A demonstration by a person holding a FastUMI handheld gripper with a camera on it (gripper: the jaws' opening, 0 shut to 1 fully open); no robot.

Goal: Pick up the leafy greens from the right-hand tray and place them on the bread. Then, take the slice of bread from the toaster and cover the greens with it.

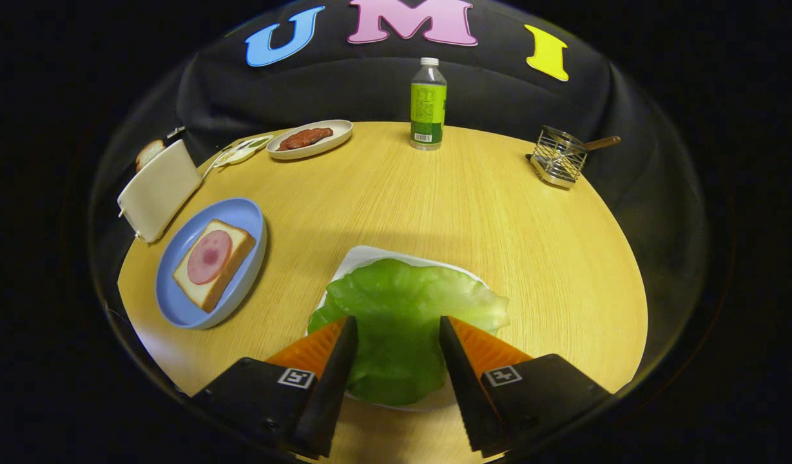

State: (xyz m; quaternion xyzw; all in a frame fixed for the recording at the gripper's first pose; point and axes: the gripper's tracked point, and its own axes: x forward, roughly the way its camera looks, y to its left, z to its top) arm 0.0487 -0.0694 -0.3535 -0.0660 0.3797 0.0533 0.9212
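Between our gripper's [399,322] 2 spread fingers lies the lettuce leaf [402,316], resting on its white tray [363,256] near the tabletop's [486,212] front edge; the fingers stand open on either side of it, not pressing. We judge nothing is done yet. Toward the left edge, the blue plate [241,212] carries bread [236,264] topped with a ham slice [209,256], awaiting the greens. Behind it, the toaster [157,190] holds 1 slice [149,153]. Both placements remain ahead of us.
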